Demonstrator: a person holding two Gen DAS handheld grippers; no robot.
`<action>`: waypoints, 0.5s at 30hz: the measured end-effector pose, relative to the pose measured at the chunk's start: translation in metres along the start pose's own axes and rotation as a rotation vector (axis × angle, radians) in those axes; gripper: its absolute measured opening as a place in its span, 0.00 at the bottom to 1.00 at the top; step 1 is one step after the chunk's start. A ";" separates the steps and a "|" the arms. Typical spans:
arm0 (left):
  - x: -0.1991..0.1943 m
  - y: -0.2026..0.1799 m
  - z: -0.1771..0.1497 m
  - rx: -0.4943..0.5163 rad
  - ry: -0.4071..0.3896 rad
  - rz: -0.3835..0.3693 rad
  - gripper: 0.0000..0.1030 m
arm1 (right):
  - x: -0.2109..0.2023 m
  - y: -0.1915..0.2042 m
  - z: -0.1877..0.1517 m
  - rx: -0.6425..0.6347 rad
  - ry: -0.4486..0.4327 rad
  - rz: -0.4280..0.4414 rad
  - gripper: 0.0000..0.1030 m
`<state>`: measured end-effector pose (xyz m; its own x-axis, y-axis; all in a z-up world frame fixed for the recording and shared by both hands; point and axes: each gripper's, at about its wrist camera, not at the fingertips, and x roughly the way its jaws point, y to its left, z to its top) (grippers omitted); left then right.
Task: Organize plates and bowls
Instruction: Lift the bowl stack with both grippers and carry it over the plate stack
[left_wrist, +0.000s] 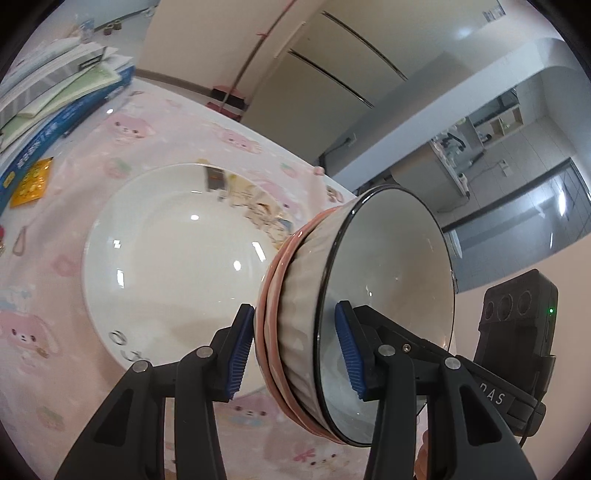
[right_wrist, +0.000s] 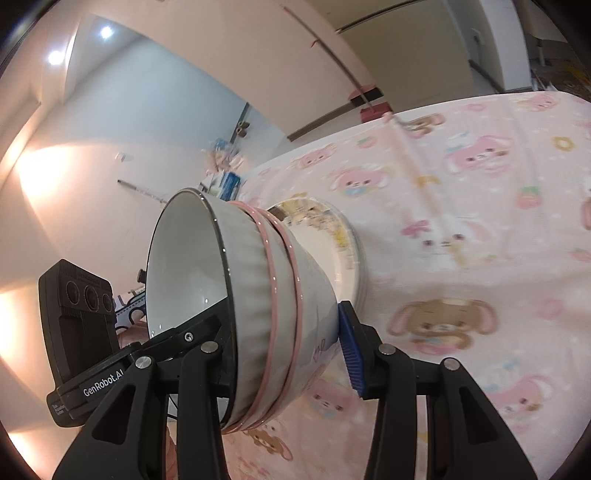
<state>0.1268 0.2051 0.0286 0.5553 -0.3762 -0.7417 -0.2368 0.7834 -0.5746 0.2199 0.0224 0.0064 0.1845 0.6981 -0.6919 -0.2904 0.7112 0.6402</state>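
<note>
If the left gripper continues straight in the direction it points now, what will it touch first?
Probably the white plate on the pink tablecloth. The left gripper, clamped on the nested bowls, points down toward it; depth is hard to judge.

A stack of nested bowls (left_wrist: 295, 325) hung tipped on its side above the table (left_wrist: 155, 122), clamped at opposite sides of its rim between the left gripper (left_wrist: 295, 354) and the right gripper (right_wrist: 288, 354), each with one finger inside the innermost bowl and one against the outermost. Behind and beneath the stack a plate (left_wrist: 166, 266) lay flat on the tablecloth (right_wrist: 461, 229). A pile of books and papers (left_wrist: 55, 96) sat at the table's far left edge, well apart from the plate.
</note>
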 end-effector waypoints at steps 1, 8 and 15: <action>-0.001 0.008 0.002 -0.008 -0.003 0.005 0.46 | 0.008 0.003 0.003 0.002 0.009 0.006 0.41; 0.009 0.046 0.013 -0.047 0.005 0.029 0.46 | 0.046 0.006 0.005 0.015 0.055 0.018 0.41; 0.021 0.067 0.020 -0.072 0.027 0.034 0.46 | 0.062 0.005 0.008 0.011 0.082 0.013 0.41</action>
<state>0.1386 0.2595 -0.0178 0.5248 -0.3638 -0.7696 -0.3122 0.7588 -0.5716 0.2375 0.0699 -0.0312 0.1034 0.6988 -0.7078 -0.2821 0.7030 0.6528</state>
